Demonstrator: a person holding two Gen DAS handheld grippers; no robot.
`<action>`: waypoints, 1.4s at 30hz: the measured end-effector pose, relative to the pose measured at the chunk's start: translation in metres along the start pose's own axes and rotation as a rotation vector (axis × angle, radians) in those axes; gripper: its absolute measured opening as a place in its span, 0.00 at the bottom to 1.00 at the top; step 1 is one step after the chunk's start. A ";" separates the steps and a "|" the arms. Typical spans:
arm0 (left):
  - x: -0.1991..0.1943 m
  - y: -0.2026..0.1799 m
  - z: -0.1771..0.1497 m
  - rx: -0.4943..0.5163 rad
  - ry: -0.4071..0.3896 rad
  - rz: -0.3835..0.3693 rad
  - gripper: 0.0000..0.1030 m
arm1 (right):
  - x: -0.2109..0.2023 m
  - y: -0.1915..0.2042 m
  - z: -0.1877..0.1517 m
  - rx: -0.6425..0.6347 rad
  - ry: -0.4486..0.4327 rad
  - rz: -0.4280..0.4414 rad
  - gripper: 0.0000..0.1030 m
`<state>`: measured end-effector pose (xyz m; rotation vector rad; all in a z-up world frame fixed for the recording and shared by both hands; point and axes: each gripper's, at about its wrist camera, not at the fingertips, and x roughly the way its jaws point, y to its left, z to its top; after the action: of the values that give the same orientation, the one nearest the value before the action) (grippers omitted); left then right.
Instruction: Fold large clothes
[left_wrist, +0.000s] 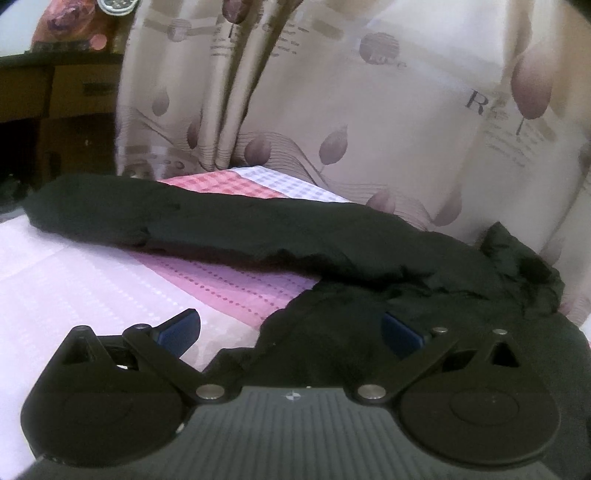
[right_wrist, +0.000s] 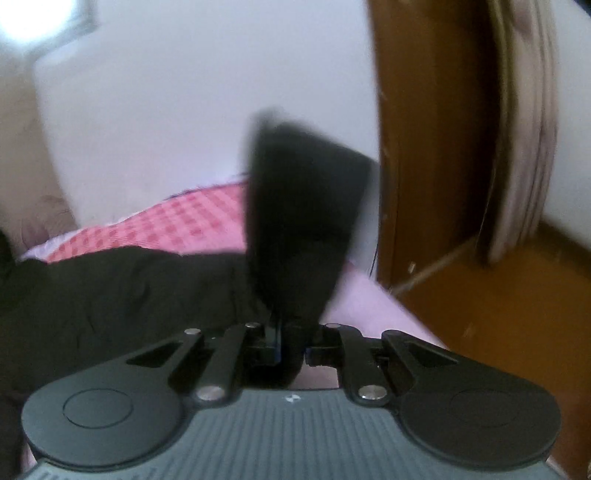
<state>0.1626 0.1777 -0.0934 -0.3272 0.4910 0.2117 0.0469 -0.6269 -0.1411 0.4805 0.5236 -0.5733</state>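
Note:
A black garment (left_wrist: 229, 225) lies stretched across a pink checked bedsheet (left_wrist: 92, 273), with a long part running left to right and a bunched part at the right. My left gripper (left_wrist: 291, 328) is open, low over the garment's near edge, with black cloth between the blue pads (left_wrist: 181, 328). In the right wrist view my right gripper (right_wrist: 288, 339) is shut on a flap of the black garment (right_wrist: 299, 221), which stands up from the jaws, blurred. The garment's body (right_wrist: 110, 295) lies to the left on the sheet (right_wrist: 177, 225).
A patterned beige curtain (left_wrist: 351, 103) hangs behind the bed. Dark wooden furniture (left_wrist: 55, 96) stands at the far left. In the right wrist view a brown wooden door or cabinet (right_wrist: 443, 184) stands close on the right, with a white wall (right_wrist: 184, 110) behind.

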 end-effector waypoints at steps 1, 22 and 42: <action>-0.001 0.000 0.000 0.004 0.001 -0.003 1.00 | -0.004 -0.009 -0.004 0.050 -0.006 0.025 0.11; -0.066 0.070 -0.008 0.237 0.152 0.028 0.92 | -0.204 0.069 -0.162 -0.186 0.348 0.701 0.70; -0.172 0.047 -0.042 0.414 0.092 -0.104 0.81 | -0.197 0.017 -0.131 0.072 0.284 0.704 0.32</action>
<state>-0.0166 0.1856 -0.0551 0.0430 0.5932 -0.0087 -0.1268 -0.4666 -0.1217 0.7740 0.5611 0.1554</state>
